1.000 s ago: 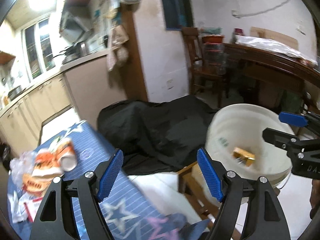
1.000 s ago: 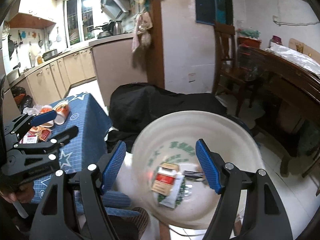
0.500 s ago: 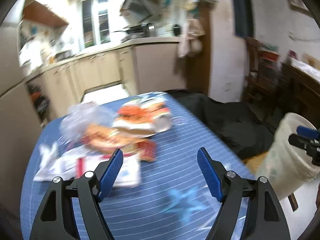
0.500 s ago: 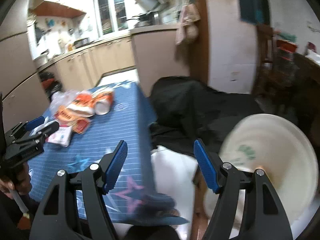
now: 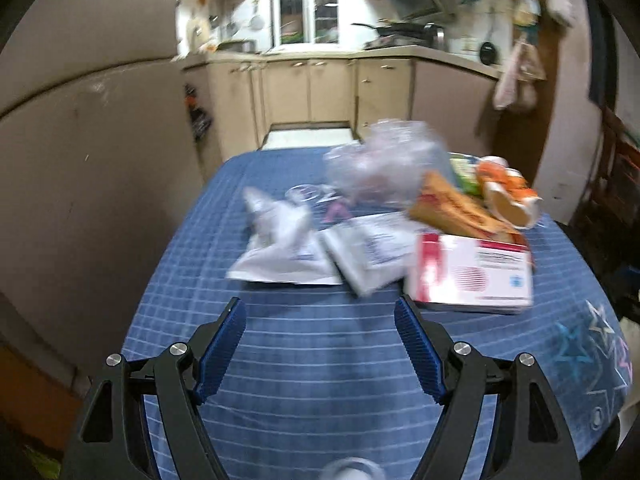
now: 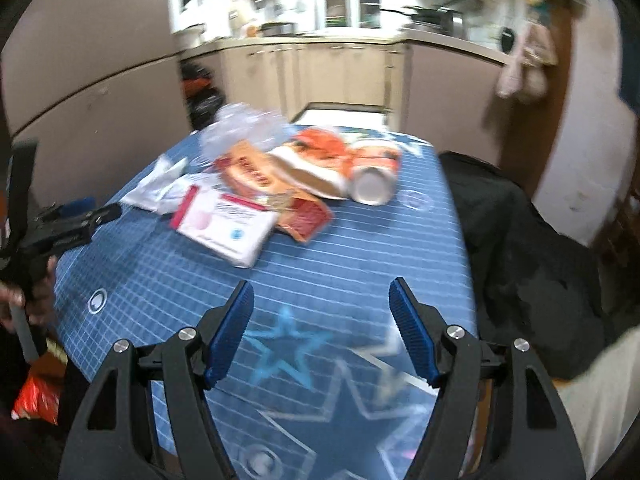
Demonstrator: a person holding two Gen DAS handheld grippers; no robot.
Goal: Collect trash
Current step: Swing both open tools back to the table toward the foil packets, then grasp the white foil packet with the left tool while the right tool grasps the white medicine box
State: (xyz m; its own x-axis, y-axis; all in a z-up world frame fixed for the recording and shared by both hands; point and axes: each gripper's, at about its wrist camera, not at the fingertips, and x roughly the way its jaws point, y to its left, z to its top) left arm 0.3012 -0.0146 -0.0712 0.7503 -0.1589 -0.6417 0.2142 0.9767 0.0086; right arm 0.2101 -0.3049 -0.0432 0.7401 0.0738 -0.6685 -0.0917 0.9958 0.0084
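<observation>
Blue checked cloth (image 5: pixel 320 360) fills the left wrist view, where the left gripper (image 5: pixel 320 344) hovers with fingers spread and empty, lined up toward the trash pile: white wrappers (image 5: pixel 288 256) and a pink-and-white box (image 5: pixel 472 276) just beyond. From the right wrist, the right gripper (image 6: pixel 320 320), also spread and empty, faces the same box (image 6: pixel 224 224) and a tipped orange cup (image 6: pixel 372 176) farther off.

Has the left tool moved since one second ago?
Yes. The left tool swung left, away from the bucket, and now faces the trash pile on the blue tablecloth.
</observation>
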